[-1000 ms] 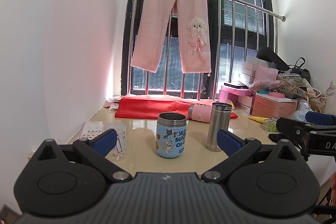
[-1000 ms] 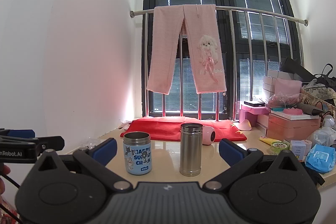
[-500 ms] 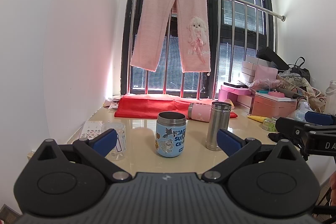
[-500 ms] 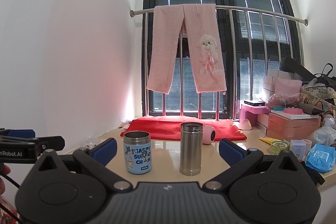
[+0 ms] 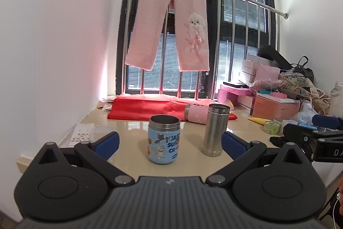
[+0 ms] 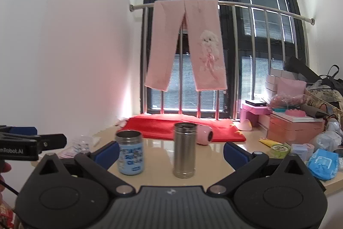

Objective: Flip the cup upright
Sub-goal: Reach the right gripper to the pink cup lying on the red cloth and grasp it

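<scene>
A pink cup (image 5: 194,115) lies on its side on the beige table, by the red cloth; it also shows in the right wrist view (image 6: 204,137). A blue cartoon-print cup (image 5: 164,139) (image 6: 129,156) stands upright, mouth up. A tall steel cup (image 5: 215,129) (image 6: 184,150) stands upright to its right. My left gripper (image 5: 170,143) is open and empty, short of the blue cup. My right gripper (image 6: 171,150) is open and empty, short of the steel cup.
A red cloth (image 5: 145,107) lies along the window bars. Pink trousers (image 5: 171,25) hang on the rail. Pink boxes (image 5: 276,107), bags and small packs crowd the right side. Sheets and a clear plastic item (image 5: 82,133) lie at the left edge.
Both grippers have lifted and drifted slightly; the cups sit a little lower in the views. Nothing was grasped or moved.
</scene>
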Tool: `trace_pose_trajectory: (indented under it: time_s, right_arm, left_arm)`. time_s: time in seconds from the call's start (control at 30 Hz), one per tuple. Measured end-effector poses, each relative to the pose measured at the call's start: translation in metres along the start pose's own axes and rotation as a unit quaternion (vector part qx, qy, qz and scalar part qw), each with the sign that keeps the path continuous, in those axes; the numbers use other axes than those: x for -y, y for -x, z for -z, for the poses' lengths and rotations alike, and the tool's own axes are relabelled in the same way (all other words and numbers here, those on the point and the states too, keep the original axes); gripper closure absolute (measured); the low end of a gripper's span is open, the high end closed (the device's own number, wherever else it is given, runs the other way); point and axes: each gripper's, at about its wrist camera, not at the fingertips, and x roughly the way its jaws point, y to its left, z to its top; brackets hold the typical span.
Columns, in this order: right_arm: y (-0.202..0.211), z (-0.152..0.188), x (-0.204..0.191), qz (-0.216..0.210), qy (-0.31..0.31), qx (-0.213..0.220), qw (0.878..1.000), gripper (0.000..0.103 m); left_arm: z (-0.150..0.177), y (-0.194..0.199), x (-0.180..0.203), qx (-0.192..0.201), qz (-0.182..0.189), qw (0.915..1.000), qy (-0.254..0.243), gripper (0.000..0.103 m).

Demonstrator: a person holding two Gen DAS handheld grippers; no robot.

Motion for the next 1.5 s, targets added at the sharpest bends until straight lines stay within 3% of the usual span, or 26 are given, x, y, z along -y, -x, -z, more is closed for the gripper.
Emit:
trace_pose_trajectory:
  time_s: [0.47, 0.77, 0.97, 1.2, 1.37, 1.5]
  right_arm:
    - [-0.080, -0.020, 0.064, 0.003, 0.029, -0.029, 0.999, 0.000]
    - [-0.155, -0.034, 0.105, -0.035, 0.063, -0.075, 0.995, 0.000]
    - [-0.216, -0.050, 0.131, -0.068, 0.108, -0.123, 0.984, 0.000]
    - [-0.309, -0.072, 0.155, -0.138, 0.189, -0.212, 0.949, 0.000]
    - [-0.376, -0.088, 0.155, -0.194, 0.239, -0.263, 0.914, 0.000]
    - [-0.435, -0.092, 0.145, -0.216, 0.282, -0.304, 0.884, 0.000]
  left_arm:
    - [-0.025, -0.089, 0.031, -0.031, -0.010, 0.9995, -0.001, 0.000]
    - [-0.041, -0.150, 0.042, -0.054, -0.021, 0.9983, -0.001, 0.000]
    - [-0.056, -0.188, 0.053, -0.062, -0.023, 0.9978, -0.001, 0.000]
    - [-0.078, -0.236, 0.061, -0.092, -0.024, 0.9955, 0.007, 0.000]
    - [-0.102, -0.266, 0.066, -0.124, -0.022, 0.9918, -0.020, 0.000]
    - [-0.119, -0.286, 0.067, -0.145, -0.020, 0.9884, -0.039, 0.000]
